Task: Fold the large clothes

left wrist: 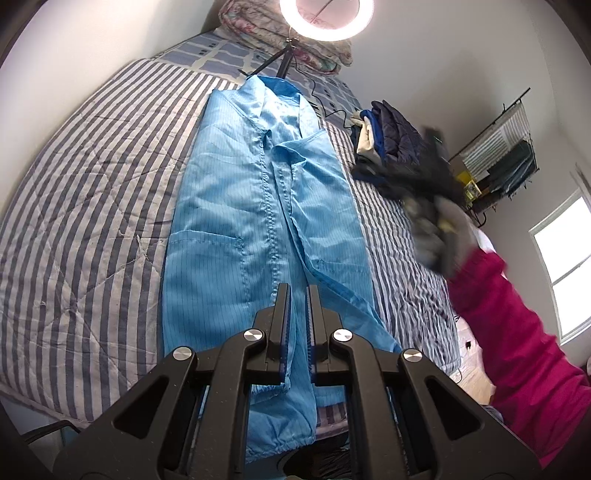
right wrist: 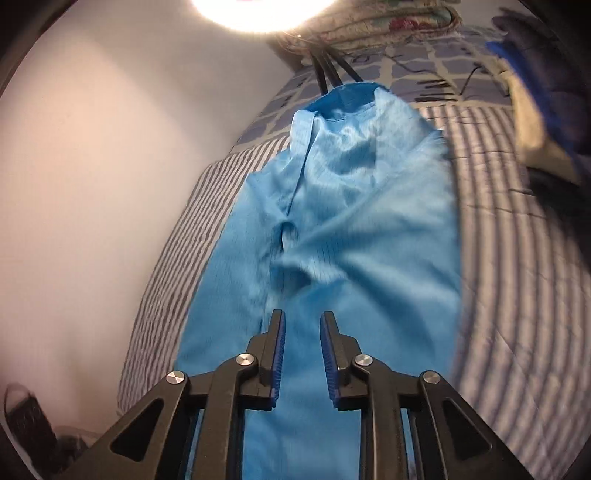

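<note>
here the left hand-held gripper (left wrist: 298, 295) sits nearest, its jaws drawn together low over the hem end of the blue coat (left wrist: 258, 192); whether a fold of cloth is pinched between the pads i cannot tell. the right hand-held gripper (right wrist: 302, 321) has its jaws apart, with nothing between them, hovering above the cloth in a blurred view. the step looks like a lengthwise fold already laid, sides turned in toward the front placket. next, i judge, both grippers need to take the near hem and carry it up toward the collar. the coat lies long and narrow on the striped bed (left wrist: 92, 184), shiny, lightly wrinkled, collar far off by the ring light (left wrist: 327, 18), a pile of dark clothes (left wrist: 399, 147) beside it.
</note>
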